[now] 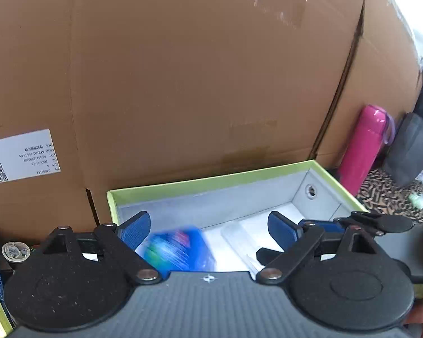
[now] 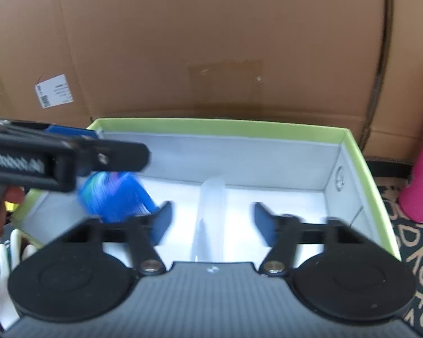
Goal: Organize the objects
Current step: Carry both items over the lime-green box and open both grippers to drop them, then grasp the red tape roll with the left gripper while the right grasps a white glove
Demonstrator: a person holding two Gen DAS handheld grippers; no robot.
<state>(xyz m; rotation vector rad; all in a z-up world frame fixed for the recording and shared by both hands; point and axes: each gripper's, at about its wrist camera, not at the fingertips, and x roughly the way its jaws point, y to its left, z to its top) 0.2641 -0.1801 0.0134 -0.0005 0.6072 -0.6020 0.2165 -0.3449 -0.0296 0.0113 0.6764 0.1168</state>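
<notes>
A: Where do your jaws stand?

B: Left gripper (image 1: 208, 231) and right gripper (image 2: 212, 219) both hold their jaws apart, empty, over the green-rimmed box (image 2: 360, 152).

A: And the objects?

B: The blue packet (image 2: 118, 197) lies inside, ahead-left of your right jaws; the clear container (image 2: 211, 214) lies between them.

A: Risk?

B: Likely your grippers colliding; they crowd one box.

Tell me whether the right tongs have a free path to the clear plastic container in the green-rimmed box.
Probably yes. The right tongs stand open directly above the clear plastic container, which lies uncovered in the green-rimmed box. The blue packet and left tongs sit off to one side.
</notes>
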